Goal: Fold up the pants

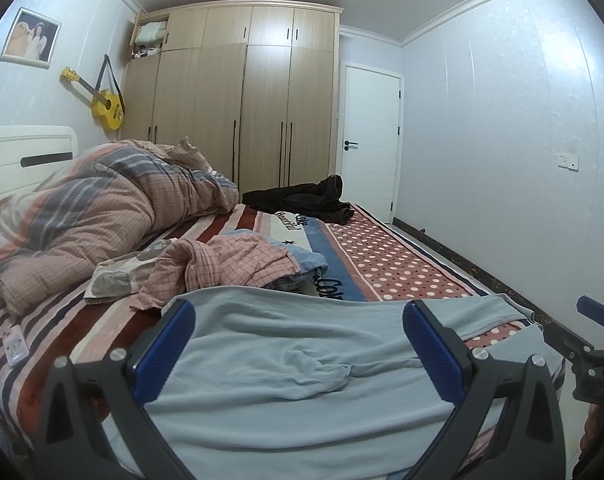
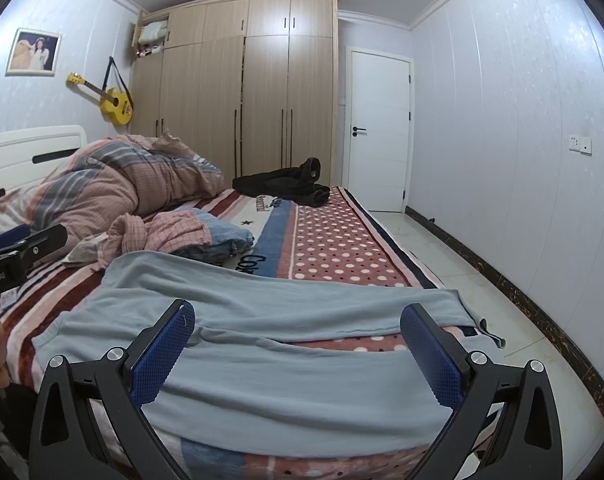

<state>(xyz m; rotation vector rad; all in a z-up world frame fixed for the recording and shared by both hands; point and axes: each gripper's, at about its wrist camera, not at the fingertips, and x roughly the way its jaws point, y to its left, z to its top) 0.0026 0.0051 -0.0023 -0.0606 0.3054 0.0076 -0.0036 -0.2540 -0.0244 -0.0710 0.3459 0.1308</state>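
1. A home bedroom is shown
2. A bed (image 1: 365, 264) with a white headboard (image 1: 26, 152), a striped and dotted blanket and a rumpled quilt (image 1: 114, 196) is seen
3. A tall wooden wardrobe (image 1: 246, 96) is set against the far wall beside a white door (image 1: 369, 140)
4. A yellow guitar (image 1: 104, 104) and a framed photograph (image 1: 30, 38) are hung on the wall
5. Loose clothes (image 1: 230, 264) are scattered on the bed
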